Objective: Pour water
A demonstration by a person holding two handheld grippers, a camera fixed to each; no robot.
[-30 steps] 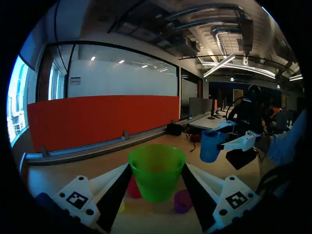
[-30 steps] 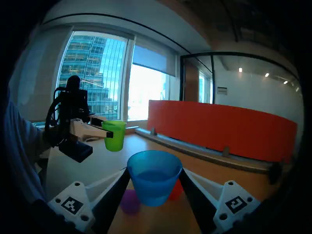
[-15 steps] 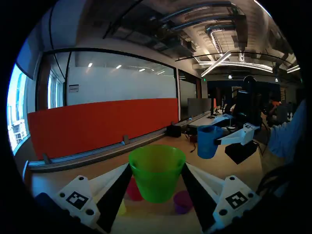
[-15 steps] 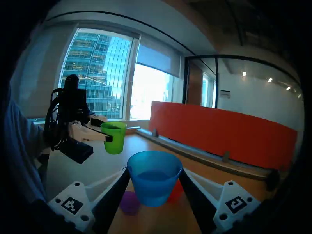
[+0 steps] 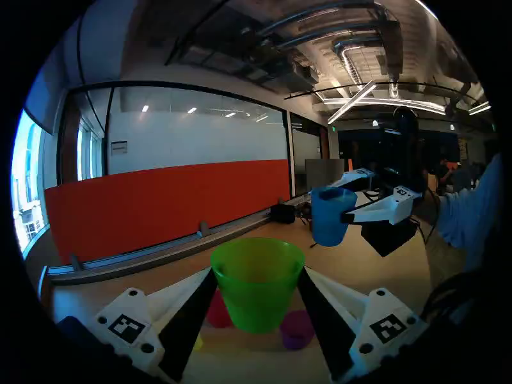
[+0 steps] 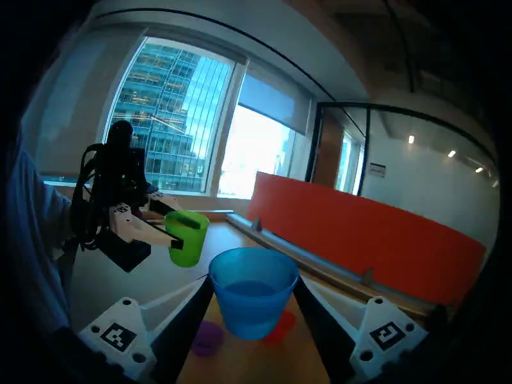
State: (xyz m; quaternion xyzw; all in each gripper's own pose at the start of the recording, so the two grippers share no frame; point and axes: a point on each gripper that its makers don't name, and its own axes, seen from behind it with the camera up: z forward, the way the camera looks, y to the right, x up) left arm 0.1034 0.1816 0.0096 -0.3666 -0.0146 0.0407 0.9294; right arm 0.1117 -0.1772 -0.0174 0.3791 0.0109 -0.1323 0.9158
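A green cup (image 5: 258, 283) is held upright above the wooden table, with my left gripper (image 5: 256, 296) shut on its sides. In the right gripper view a blue cup (image 6: 253, 293) with water in it sits between the fingers of my right gripper (image 6: 253, 301), shut on it. The left gripper view shows the blue cup (image 5: 329, 216) held by the right gripper to the upper right of the green cup, higher and farther off. From the right gripper view, the green cup (image 6: 185, 238) hangs at the left, gripped, with a person's sleeve (image 6: 32, 256) behind.
Small purple (image 5: 296, 328) and pink (image 5: 219, 310) cups stand on the wooden table (image 5: 377, 262) below the green cup. An orange partition (image 5: 160, 205) runs along the far side, with windows (image 6: 173, 141) beyond. A sleeve (image 5: 470, 217) is at the right.
The blue cup has risen and drawn leftward, closer to the green cup, in the left gripper view. The right gripper's view has tilted upward; the green cup sits slightly lower and nearer in it.
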